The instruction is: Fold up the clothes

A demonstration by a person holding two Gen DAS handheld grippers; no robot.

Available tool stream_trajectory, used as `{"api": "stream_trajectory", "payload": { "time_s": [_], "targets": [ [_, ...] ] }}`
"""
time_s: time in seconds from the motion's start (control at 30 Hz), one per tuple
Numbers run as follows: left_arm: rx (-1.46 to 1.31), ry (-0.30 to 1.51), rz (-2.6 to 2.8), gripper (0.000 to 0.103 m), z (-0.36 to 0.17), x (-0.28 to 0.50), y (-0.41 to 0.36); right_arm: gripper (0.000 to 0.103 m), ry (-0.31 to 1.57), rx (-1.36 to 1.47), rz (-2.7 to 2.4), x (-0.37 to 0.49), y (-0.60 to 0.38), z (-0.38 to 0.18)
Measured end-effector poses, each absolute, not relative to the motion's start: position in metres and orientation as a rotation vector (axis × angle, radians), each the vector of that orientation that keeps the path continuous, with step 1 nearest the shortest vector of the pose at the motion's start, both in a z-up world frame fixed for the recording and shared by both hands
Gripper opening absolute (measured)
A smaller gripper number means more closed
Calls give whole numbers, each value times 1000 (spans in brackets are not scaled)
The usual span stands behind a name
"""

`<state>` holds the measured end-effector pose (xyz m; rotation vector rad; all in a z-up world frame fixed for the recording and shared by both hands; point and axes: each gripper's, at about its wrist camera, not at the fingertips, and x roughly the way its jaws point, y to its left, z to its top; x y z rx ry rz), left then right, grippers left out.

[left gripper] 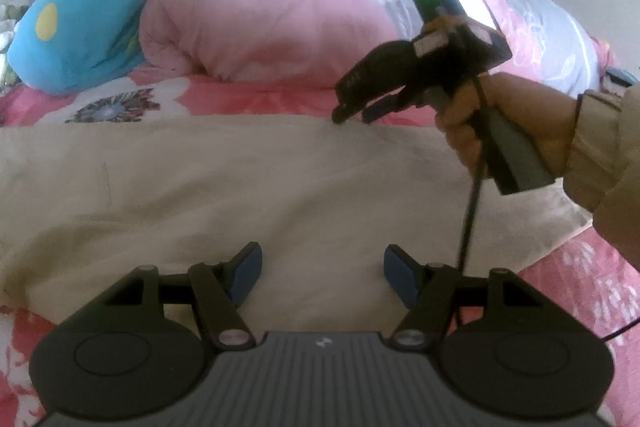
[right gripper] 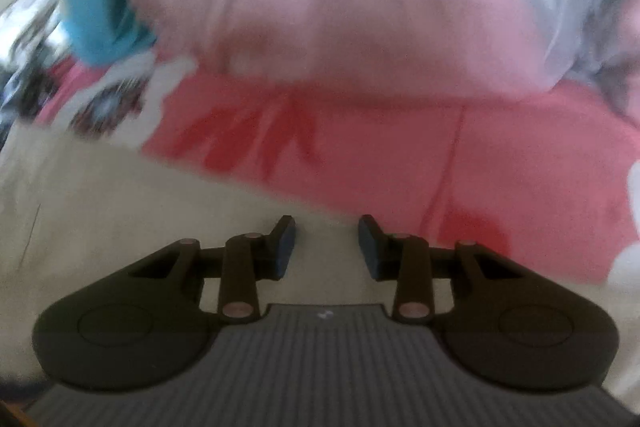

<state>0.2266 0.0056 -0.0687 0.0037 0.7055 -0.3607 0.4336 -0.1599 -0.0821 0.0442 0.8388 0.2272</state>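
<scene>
a beige cloth (left gripper: 224,187) lies spread flat on the bed (left gripper: 248,95), under and ahead of the left gripper (left gripper: 322,269); its blue-padded fingers (left gripper: 246,273) stand well apart with only cloth showing in the gap, grasping nothing. beyond the left fingertips, at the cloth's far edge, the right gripper (left gripper: 352,113) points down toward the hem, held in a hand (left gripper: 508,123) with a beige sleeve (left gripper: 600,155). from its own blurred view the right gripper (right gripper: 327,239) has its fingers (right gripper: 285,247) apart with a narrower gap, nothing pinched between them, the cloth (right gripper: 120,211) below and to their left, the red floral bedsheet (right gripper: 400,155) just past the tips. farther ahead of both grippers a pink quilt (left gripper: 260,7) is bunched up, with a blue pillow (left gripper: 80,27) to its left.
</scene>
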Motion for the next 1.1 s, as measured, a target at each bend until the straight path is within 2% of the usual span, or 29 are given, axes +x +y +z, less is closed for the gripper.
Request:
{"api": "stream_trajectory", "payload": {
  "time_s": [0.13, 0.23, 0.37, 0.57, 0.73, 0.87, 0.97, 1.1],
  "targets": [
    [-24, 710, -372, 69, -65, 224, 11, 35, 857, 121, 330, 413, -159, -58],
    [-29, 719, -374, 69, -66, 224, 11, 35, 919, 69, 488, 387, -139, -52],
    [-12, 721, -369, 69, -68, 225, 8, 35, 1014, 8, 519, 396, -105, -75],
    [-37, 727, -383, 69, -71, 229, 12, 35, 873, 46, 411, 455, -84, -90],
    [-33, 723, -379, 69, -70, 226, 10, 37, 837, 18, 437, 437, -83, -67],
    [-17, 725, -374, 69, -73, 226, 8, 49, 921, -5, 681, 410, -70, -58],
    [-15, 725, -372, 69, -73, 226, 8, 49, 1012, -116, 757, 411, -38, -74],
    [-40, 729, -379, 68, -73, 227, 11, 53, 913, -139, 677, 445, -4, -90]
  ]
}}
